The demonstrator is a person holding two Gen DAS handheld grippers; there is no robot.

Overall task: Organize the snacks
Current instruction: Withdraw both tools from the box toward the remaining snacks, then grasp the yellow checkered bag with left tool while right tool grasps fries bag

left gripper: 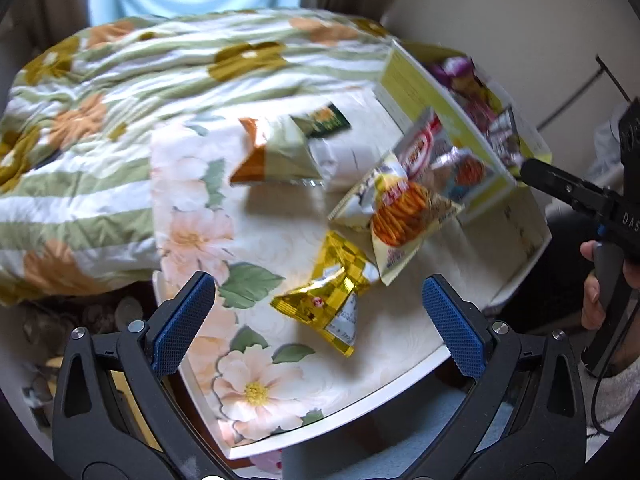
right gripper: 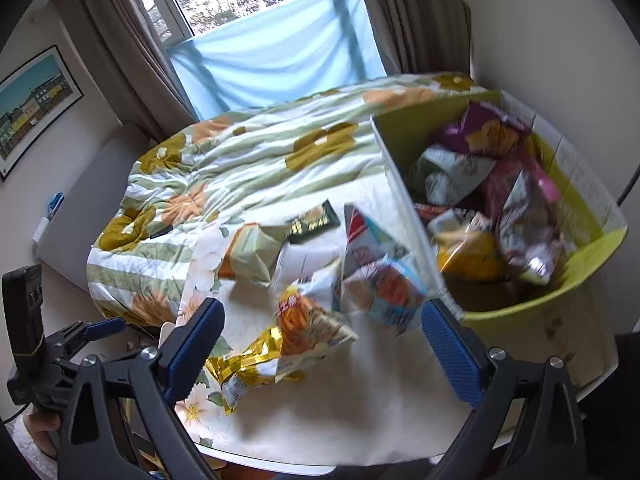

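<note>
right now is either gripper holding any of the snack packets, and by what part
Nothing is held. The left gripper and the right gripper are both open, hovering above the table; the gold snack packet just lies loose on it.

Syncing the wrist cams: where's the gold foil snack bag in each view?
Left wrist: gold foil snack bag lies lower centre on the table, between the open fingers, nearer the right one.
Right wrist: same bag sits lower left of centre, just inside the left finger.
Shared landmark: yellow-green box holding snacks, on the right in both.
</note>
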